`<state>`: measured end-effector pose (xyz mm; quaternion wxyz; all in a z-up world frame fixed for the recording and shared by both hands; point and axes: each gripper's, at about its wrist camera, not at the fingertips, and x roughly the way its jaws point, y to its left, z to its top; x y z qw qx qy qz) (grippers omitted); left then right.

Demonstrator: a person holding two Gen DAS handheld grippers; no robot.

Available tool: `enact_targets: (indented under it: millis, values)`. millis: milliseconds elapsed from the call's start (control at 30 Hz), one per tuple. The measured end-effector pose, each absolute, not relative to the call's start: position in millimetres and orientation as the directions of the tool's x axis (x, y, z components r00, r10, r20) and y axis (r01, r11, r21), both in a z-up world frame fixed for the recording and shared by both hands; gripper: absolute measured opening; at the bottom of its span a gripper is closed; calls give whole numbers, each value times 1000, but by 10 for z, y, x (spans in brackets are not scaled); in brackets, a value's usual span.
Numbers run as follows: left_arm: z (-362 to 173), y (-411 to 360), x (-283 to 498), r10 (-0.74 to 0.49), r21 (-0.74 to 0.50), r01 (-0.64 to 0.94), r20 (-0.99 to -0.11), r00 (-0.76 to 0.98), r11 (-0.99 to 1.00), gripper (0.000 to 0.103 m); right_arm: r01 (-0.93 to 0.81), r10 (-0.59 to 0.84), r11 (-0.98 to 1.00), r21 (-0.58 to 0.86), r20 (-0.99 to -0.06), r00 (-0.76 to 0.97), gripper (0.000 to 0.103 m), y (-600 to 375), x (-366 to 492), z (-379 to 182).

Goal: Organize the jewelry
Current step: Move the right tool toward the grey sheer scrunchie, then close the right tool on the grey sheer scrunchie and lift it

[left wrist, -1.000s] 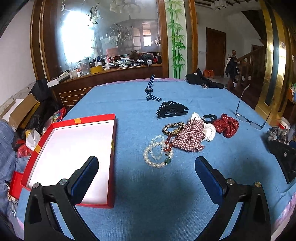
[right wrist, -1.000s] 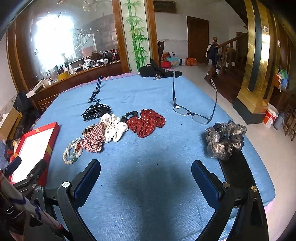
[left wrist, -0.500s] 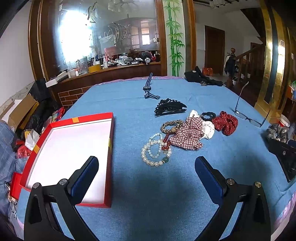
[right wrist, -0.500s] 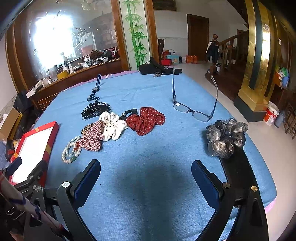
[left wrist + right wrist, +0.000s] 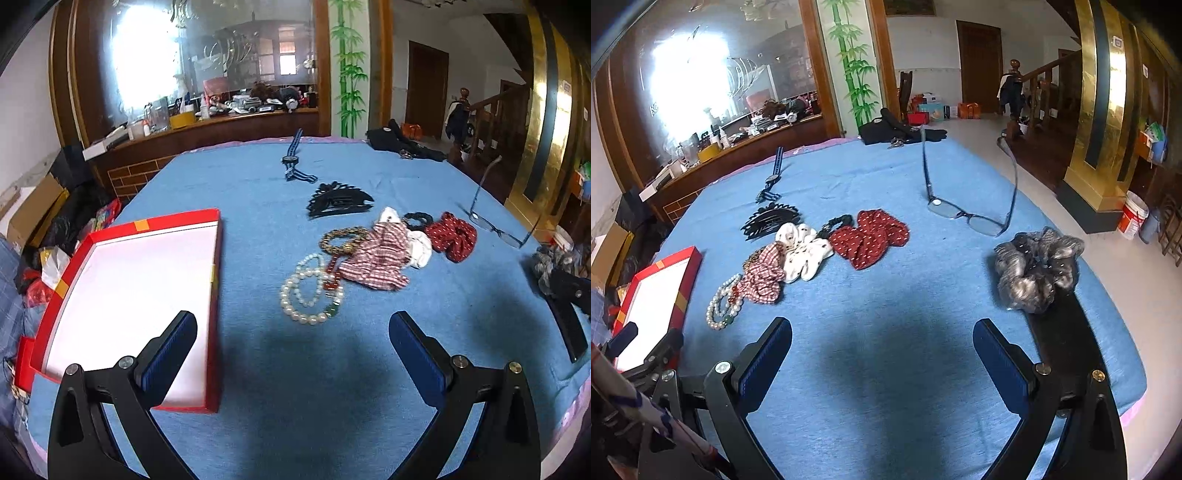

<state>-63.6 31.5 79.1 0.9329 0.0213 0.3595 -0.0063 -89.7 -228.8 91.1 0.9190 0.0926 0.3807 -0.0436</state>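
A red box with a white inside (image 5: pixel 125 280) lies open at the left of the blue table; it also shows in the right wrist view (image 5: pixel 653 291). A pearl bracelet (image 5: pixel 295 291) lies to its right, with a brown bead bracelet (image 5: pixel 341 236), a plaid scrunchie (image 5: pixel 376 254), a white scrunchie (image 5: pixel 803 251), a red dotted scrunchie (image 5: pixel 452 236) and a black hair claw (image 5: pixel 338 201). My left gripper (image 5: pixel 293 328) is open and empty, just short of the pearls. My right gripper (image 5: pixel 882 334) is open and empty over bare cloth.
Glasses (image 5: pixel 967 214) stand at the right, a grey scrunchie (image 5: pixel 1034 266) near the right edge, and a striped watch (image 5: pixel 293 160) at the far side. A black bundle (image 5: pixel 897 129) lies at the far edge. The right gripper shows at the left view's right edge (image 5: pixel 569 295).
The left view has shifted slightly: the box and jewelry sit a little more to the left and lower. The right gripper has barely moved. Both stay open.
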Motion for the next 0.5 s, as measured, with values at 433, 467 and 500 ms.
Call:
enact_targets:
  millis: [433, 467, 500]
  values:
    - [1035, 1209, -226, -76, -123, -23, -735, 673, 992, 103, 326, -35, 907, 267, -724, 689, 90, -3416, -891, 972]
    - [1054, 1209, -227, -72, -120, -23, -732, 678, 993, 103, 343, -31, 895, 286, -727, 686, 88, -3525, -888, 959]
    - [1065, 1200, -223, -71, -116, -21, -731, 679, 993, 103, 355, -23, 883, 306, -729, 684, 87, -3633, -877, 948]
